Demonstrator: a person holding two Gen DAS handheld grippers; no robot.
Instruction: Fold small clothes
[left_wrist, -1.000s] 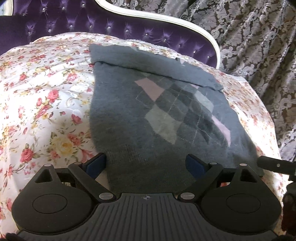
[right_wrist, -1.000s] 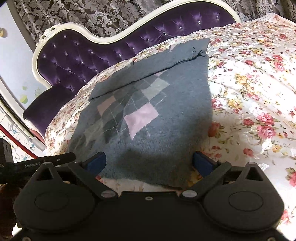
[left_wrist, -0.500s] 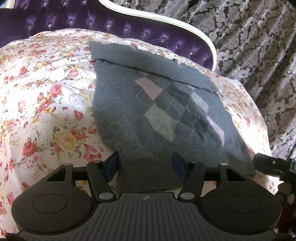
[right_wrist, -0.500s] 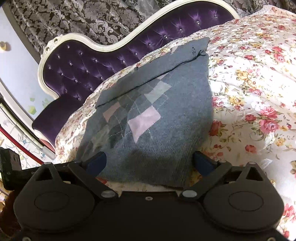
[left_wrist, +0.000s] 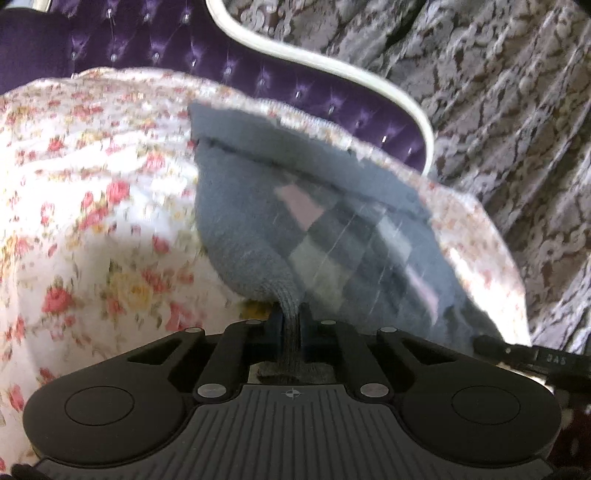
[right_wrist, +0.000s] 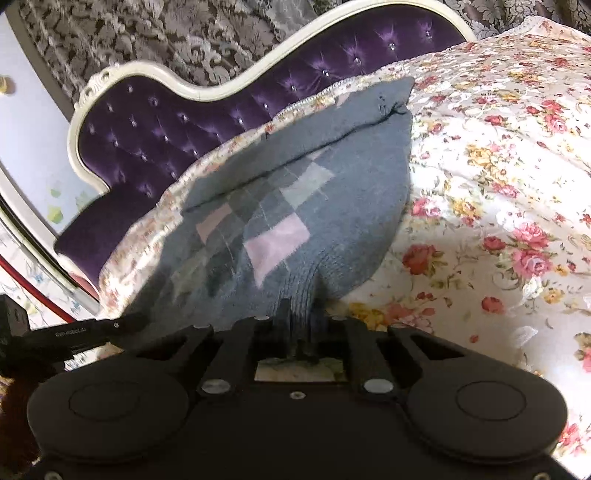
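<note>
1. Pinching the near hem of the grey sweater (left_wrist: 255, 236) at two spots: left gripper (left_wrist: 291, 328) pressed together on a bunched bit of ribbed edge, right gripper (right_wrist: 300, 325) closing on another bunch of the same edge, knit squeezed between the pads.
2. Lifted slightly at both pinch points; hem drawn up into small peaks, the cloth between them sagging.
3. Lying otherwise flat on the flowered bedspread (right_wrist: 498, 192), diamond pattern facing up, near the bed's far edge.
4. Already turned over along the far side: a plain grey band, probably a sleeve or the top part, laid across the body of the sweater. Judged as one fold done.
5. Left to do, by the look of it: carrying the gripped hem up and over toward the far band to halve the length, then smoothing. Roughly midway.
6. Standing beyond the bed: purple tufted headboard (right_wrist: 155, 122) with a white frame, patterned curtain (left_wrist: 498, 110) behind.
</note>
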